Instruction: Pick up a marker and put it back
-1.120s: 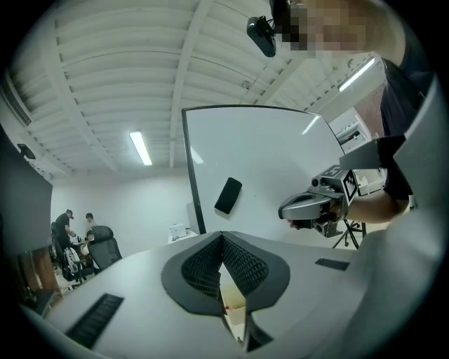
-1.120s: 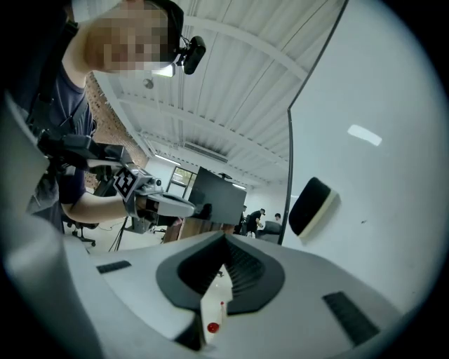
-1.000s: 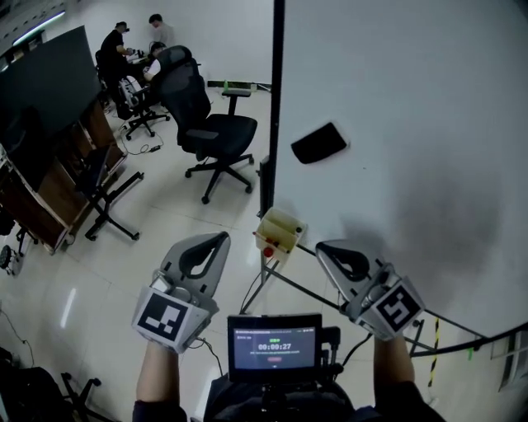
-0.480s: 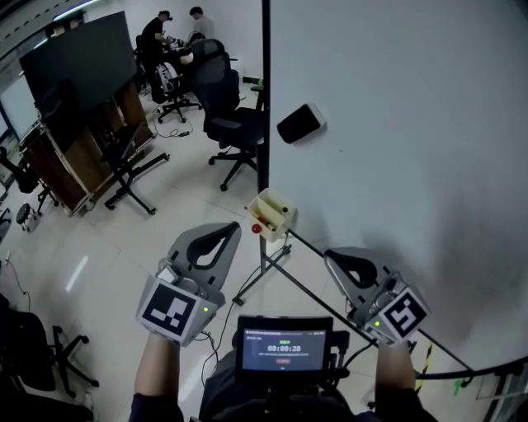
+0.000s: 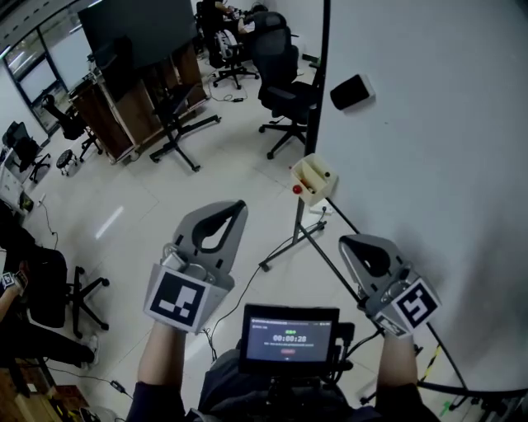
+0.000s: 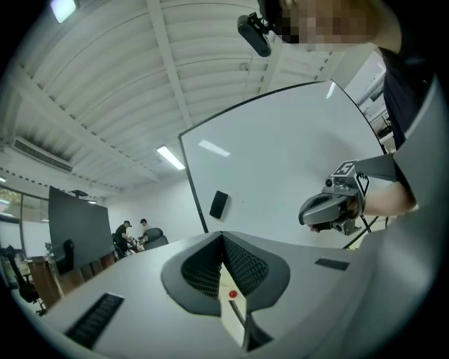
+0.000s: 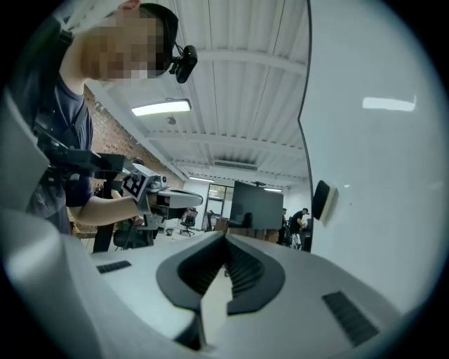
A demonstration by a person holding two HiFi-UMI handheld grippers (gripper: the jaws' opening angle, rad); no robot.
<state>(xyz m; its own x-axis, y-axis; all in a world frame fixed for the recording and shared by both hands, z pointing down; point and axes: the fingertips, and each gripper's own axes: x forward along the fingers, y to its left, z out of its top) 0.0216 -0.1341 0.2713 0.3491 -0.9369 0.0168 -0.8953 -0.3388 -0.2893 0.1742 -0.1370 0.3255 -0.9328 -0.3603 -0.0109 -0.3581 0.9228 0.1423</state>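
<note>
**Both jaws clenched, marker in its tray**

The marker's red end (image 5: 297,189) shows at the cream tray (image 5: 316,175), by the whiteboard's (image 5: 429,165) lower left edge. Your left hand-held gripper (image 5: 238,206) and right hand-held gripper (image 5: 346,243) are clenched on nothing, short of it over open floor (image 5: 165,214). The tray now sits higher and farther right than a second ago.

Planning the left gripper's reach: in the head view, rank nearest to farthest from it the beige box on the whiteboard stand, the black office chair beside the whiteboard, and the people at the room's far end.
1. Beige box, ahead-right of the left gripper.
2. Black office chair, farther back.
3. People, beyond the chair.
</note>
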